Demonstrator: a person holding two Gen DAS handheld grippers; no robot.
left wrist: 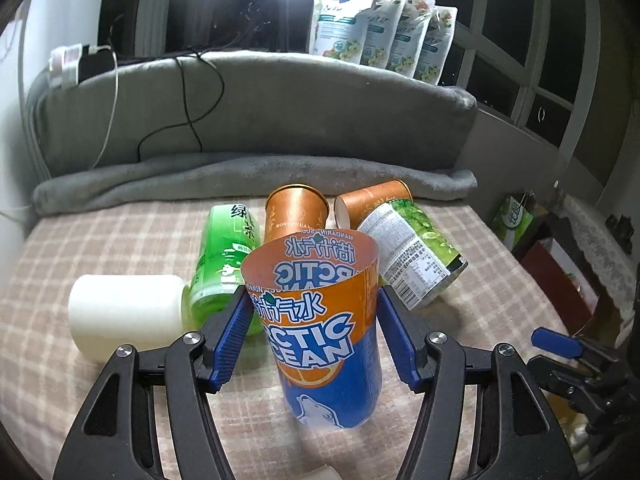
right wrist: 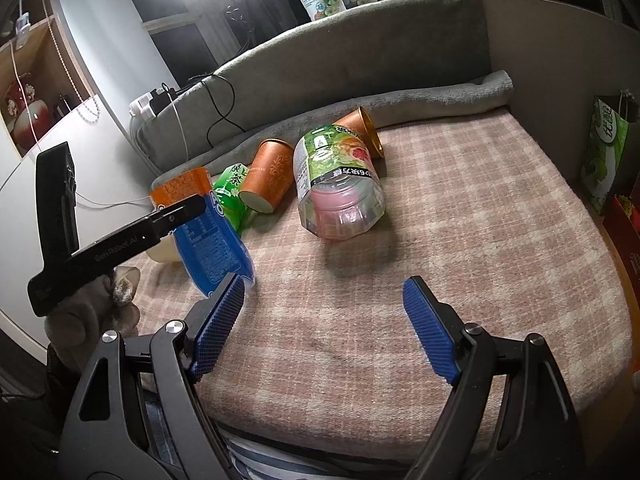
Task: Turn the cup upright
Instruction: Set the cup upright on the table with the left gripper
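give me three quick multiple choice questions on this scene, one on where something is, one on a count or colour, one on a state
1. Where is the orange and blue Arctic Ocean cup?
A. between the left tongs' fingers
B. on the grey cushion
C. beside the right tongs' far finger

2. How many plain copper-orange paper cups are there?
A. one
B. two
C. four

3. How do the right tongs stand?
A. shut on a bottle
B. shut on nothing
C. open, holding nothing

Answers:
1. A: the left tongs have a blue pad at each side of the cup's wall.
2. B: one copper cup stands mouth up, a second copper cup lies on its side behind it.
3. C: its blue pads are wide apart over the bare checked blanket.
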